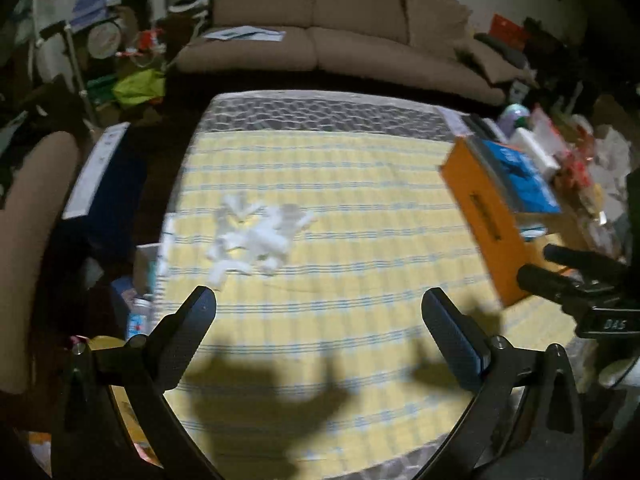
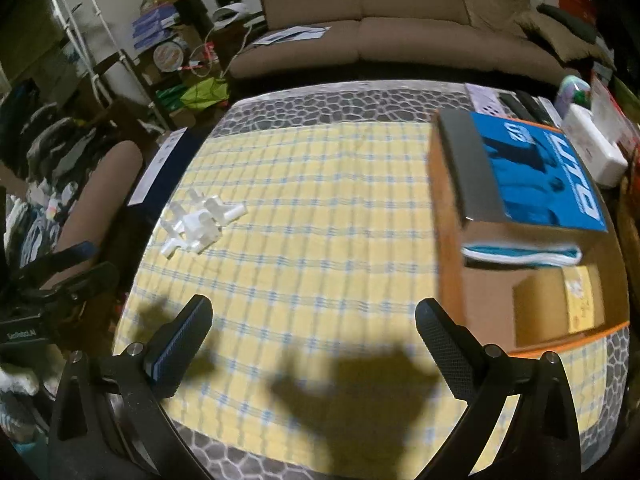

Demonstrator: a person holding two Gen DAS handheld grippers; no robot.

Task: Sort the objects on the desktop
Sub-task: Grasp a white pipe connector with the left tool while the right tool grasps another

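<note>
Left wrist view: left gripper (image 1: 319, 304) and right gripper (image 2: 313, 312), both spread empty above yellow checked cloth (image 1: 360, 216), white pieces (image 1: 256, 236) ahead-left, brown sofa (image 1: 340, 28) beyond

A yellow cloth (image 2: 320, 208) checked with pale blue and white lines fills the middle of both views. Beneath it shows a grey mat (image 2: 340, 102) patterned like cobblestones. At centre left sits a heap of white plastic pieces (image 2: 198, 226). At right, an orange box (image 1: 486, 222) holds a bright blue book (image 2: 540, 176) with white lettering. A plain brown sofa (image 2: 400, 20) spans the top.
</note>
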